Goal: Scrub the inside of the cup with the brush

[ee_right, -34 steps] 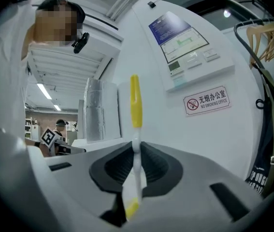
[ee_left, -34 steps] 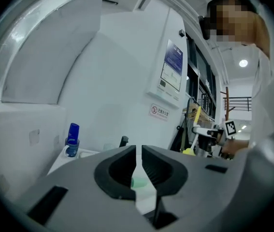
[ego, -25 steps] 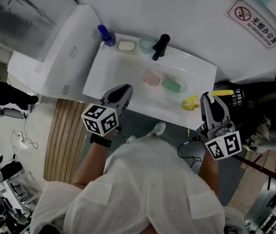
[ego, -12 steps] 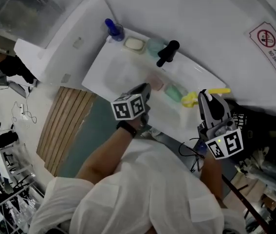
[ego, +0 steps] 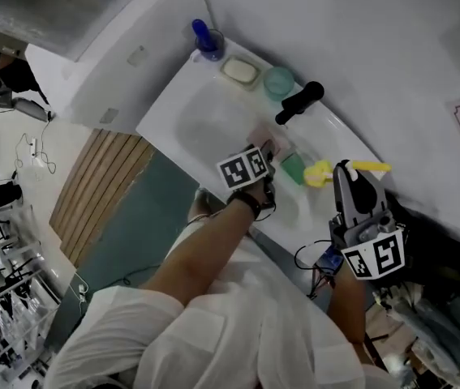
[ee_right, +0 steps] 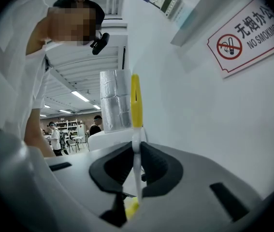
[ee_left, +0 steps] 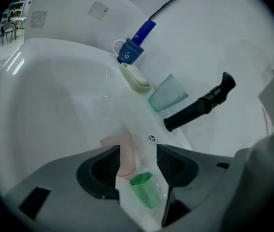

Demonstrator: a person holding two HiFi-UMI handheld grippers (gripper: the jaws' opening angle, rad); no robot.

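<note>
Pinched brush point(ee_right: 136, 105); right gripper view only

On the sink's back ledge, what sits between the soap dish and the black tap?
A pale teal cup stands between the soap dish and the black tap. The left gripper view shows it, and the head view too.

White sink point(ego: 201, 124) with a black faucet point(ego: 298, 102) on its back ledge. Same ledge: teal tumbler point(ego: 278, 81) just beside the faucet, then a soap dish point(ego: 240, 71) with a pale bar, then a blue-handled item point(ego: 206, 39) standing in a small holder at the end. No-smoking sign point(ee_right: 250, 30) on the white wall, wooden slat flooring point(ego: 104, 189) beside the sink, silver duct point(ee_right: 115, 98) in the background.
</note>
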